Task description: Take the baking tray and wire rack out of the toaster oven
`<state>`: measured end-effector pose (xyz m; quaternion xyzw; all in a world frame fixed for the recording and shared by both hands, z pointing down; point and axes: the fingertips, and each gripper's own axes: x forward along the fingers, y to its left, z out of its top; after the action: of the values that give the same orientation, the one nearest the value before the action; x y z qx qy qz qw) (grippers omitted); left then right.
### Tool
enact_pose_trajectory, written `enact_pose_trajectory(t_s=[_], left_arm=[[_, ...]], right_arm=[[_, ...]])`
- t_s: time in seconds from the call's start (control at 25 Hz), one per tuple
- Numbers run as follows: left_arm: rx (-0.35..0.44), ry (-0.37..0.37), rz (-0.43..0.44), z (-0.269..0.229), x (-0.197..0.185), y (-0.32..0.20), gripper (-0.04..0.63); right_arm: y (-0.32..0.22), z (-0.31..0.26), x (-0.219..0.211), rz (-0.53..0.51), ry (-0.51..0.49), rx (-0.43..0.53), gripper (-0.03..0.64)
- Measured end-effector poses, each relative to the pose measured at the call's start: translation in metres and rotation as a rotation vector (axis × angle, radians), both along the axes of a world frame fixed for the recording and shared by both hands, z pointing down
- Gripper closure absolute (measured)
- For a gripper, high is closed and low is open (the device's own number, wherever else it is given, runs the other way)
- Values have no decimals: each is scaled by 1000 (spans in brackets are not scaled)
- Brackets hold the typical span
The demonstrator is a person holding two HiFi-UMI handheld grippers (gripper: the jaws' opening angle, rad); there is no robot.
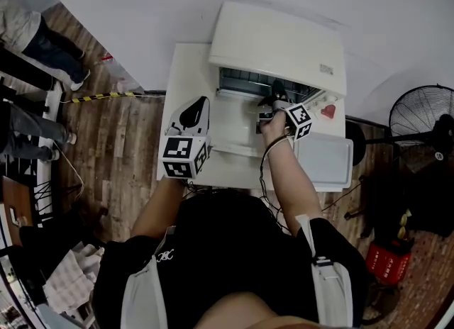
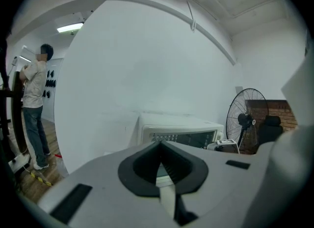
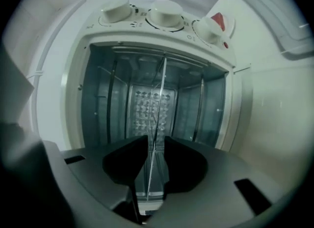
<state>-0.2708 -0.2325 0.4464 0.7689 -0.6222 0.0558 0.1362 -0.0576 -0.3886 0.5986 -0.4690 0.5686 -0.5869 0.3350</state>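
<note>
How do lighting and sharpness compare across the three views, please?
Head view: evenly lit, the white oven bright, edges bowed. Left gripper view: dark rounded corners, the left gripper soft up close. Right gripper view: the oven's inside dim, the right gripper nearly black.

table (image 1: 179, 86): white, on wood floor | toaster oven (image 1: 284, 44): far part, door dropped toward near edge | baking tray (image 1: 323, 159): flat, near right corner

Toaster oven (image 1: 284, 44): one. Oven knobs (image 3: 166, 14): three. Wire rack (image 3: 158, 104): one. Baking tray (image 1: 324, 161): one. Pedestal fan (image 1: 418, 111): one. Grippers: two, left gripper (image 1: 198, 105) and right gripper (image 1: 272, 101).
</note>
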Motion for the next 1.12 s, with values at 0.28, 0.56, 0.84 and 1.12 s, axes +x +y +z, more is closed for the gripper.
enact_pose_trajectory(t_s=[0.28,0.56,0.84,1.12], left_arm=[[8,-8,-18,-4,-18,0,581],[34,-14,-13,-13,-17,3,581],[53,-9,-12,-18,-13,10,581],[61,3,-22,-21,-6,15,581]], right_arm=[[-11,-1,-4,-16,-38,31,604],[2,1,-2,-29,-68,59,607],[26,1,-2,-50,-88,69,607],[41,-1,-1,-71,-112,75,608]])
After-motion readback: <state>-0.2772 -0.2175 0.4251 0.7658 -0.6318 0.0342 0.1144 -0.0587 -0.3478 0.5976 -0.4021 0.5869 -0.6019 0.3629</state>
